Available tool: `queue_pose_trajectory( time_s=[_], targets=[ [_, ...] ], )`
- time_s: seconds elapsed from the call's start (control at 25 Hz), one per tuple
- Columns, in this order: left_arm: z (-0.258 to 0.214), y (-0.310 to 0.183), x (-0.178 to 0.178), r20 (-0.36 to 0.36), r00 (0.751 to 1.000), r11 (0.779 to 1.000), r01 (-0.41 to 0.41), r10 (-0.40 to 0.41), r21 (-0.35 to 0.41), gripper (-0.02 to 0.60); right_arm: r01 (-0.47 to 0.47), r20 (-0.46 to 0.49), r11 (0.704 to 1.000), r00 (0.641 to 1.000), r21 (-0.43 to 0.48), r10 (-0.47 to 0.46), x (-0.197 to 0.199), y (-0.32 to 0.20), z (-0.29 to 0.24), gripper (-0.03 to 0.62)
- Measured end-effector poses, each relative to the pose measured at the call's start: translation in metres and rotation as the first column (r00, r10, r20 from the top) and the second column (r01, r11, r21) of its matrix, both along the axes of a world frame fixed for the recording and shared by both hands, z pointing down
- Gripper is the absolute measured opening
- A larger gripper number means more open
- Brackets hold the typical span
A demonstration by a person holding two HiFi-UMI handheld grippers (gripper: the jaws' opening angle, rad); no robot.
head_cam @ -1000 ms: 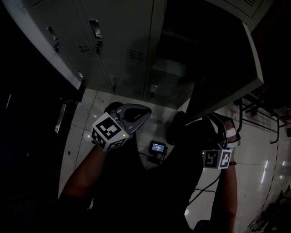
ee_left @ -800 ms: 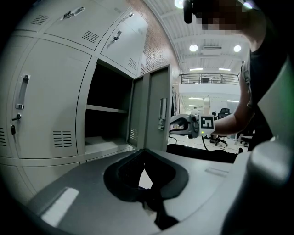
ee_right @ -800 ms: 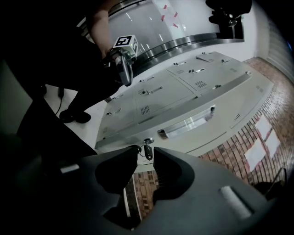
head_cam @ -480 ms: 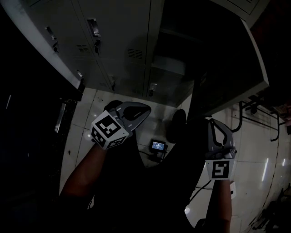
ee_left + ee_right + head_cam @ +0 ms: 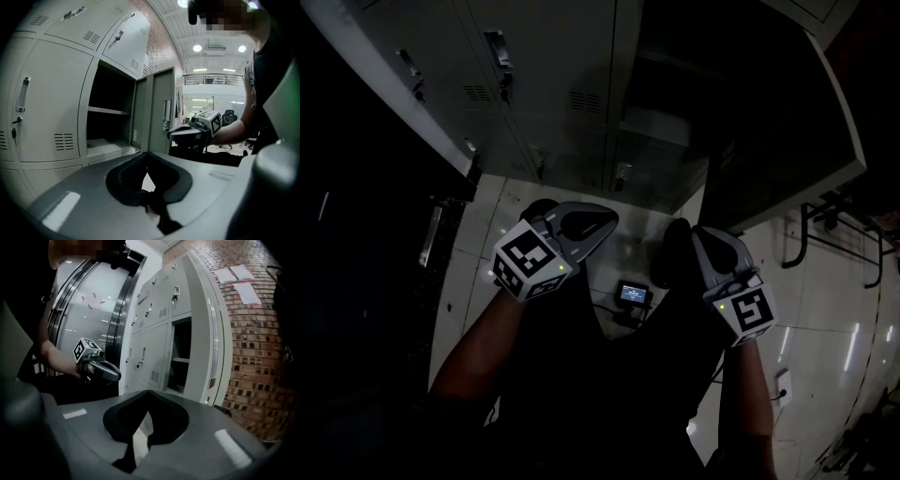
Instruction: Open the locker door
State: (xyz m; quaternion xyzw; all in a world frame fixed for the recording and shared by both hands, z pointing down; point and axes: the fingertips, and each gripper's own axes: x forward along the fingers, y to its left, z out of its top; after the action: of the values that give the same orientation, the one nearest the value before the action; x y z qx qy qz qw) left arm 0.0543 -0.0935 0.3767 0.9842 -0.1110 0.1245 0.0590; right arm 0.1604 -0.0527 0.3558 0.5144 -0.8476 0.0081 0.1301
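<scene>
The grey locker door (image 5: 797,122) stands swung wide open at the upper right of the head view, and the dark compartment (image 5: 666,66) with a shelf is bare beside it. My right gripper (image 5: 699,236) hangs below the door, apart from it, its jaws closing down to shut with nothing between them. My left gripper (image 5: 607,221) is shut and empty, level with it on the left. In the left gripper view the open compartment (image 5: 110,117), the door (image 5: 157,112) and the right gripper (image 5: 187,132) lie ahead. The right gripper view shows the locker (image 5: 180,357) and the left gripper (image 5: 101,370).
Closed lockers with handles (image 5: 497,56) fill the row to the left. A small device with a lit screen (image 5: 633,293) and its cable lie on the tiled floor between my arms. A metal frame (image 5: 825,234) stands at the right, a dark cabinet (image 5: 356,281) at the left.
My right gripper has come away from the door's lower edge, moved left and down, and its jaws have closed. The door has swung a little further right. The left gripper barely moved.
</scene>
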Motion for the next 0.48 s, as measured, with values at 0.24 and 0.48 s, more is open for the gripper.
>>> queue_pose_trajectory(
  time_s=[0.24,0.48],
  targets=[
    [-0.001,0.000,-0.001,0.001,1.000,1.000,0.001,-0.002,0.004,0.011,0.032,0.080,0.999,0.996,-0.020,-0.031,-0.003,0.004,0.001,0.002],
    [-0.001,0.004,-0.001,-0.002,1.000,1.000,-0.020,0.020,0.001,0.011,0.074,0.039,0.997,0.997,-0.034,-0.073,-0.014,0.008,0.008,0.000]
  ],
)
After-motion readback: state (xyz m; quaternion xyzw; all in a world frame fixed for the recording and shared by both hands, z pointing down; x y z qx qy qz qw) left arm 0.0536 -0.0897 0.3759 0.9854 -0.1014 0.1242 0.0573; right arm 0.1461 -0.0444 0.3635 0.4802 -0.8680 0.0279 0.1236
